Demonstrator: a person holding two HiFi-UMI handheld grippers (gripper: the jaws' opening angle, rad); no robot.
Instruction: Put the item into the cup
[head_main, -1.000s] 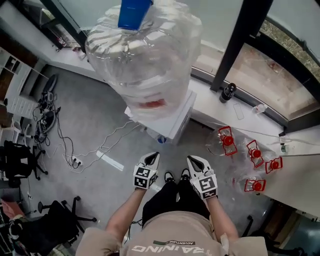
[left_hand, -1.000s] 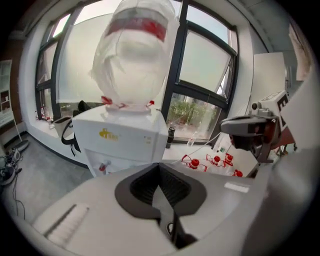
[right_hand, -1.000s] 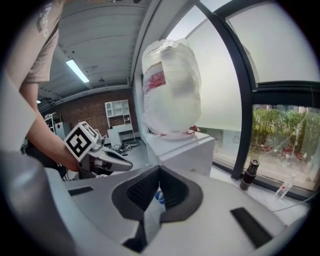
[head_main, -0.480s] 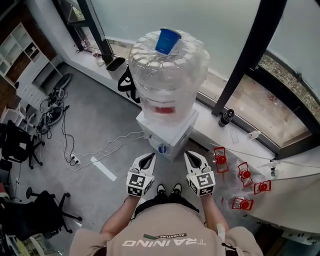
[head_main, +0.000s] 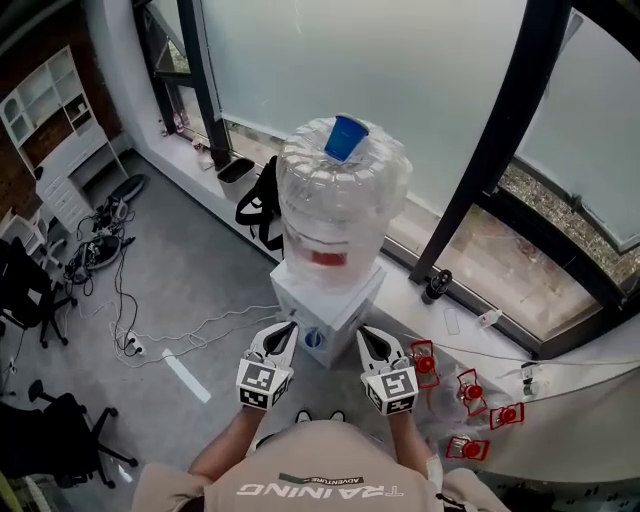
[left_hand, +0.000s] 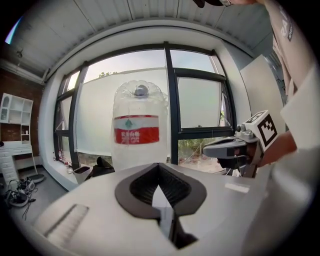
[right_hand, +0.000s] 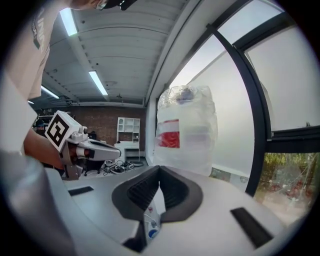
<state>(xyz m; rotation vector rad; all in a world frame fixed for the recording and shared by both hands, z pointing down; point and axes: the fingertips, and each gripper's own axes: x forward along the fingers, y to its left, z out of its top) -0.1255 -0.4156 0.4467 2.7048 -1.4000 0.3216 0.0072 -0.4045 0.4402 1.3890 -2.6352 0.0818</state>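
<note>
A blue cup (head_main: 346, 137) sits on top of a large clear water bottle (head_main: 335, 215) with a red label, which stands on a white dispenser (head_main: 325, 305). Held side by side in front of the dispenser, below the bottle, are my left gripper (head_main: 283, 335) and right gripper (head_main: 368, 340). Both look shut with nothing between the jaws. The left gripper view shows its shut gripper (left_hand: 159, 172) facing the bottle (left_hand: 137, 127), with the right gripper (left_hand: 225, 147) beside it. The right gripper (right_hand: 159, 175) also faces the bottle (right_hand: 185, 130). I see no loose item.
Several empty bottles with red caps (head_main: 470, 390) lie on the floor at the right. A dark flask (head_main: 433, 287) stands on the window sill. A black backpack (head_main: 262, 205) leans left of the dispenser. Cables (head_main: 100, 250) and office chairs (head_main: 60, 440) are at the left.
The head view has pulled back and tilted up, so the bottle and cup appear smaller and farther. Both grippers stay side by side and shut in front of the dispenser.
</note>
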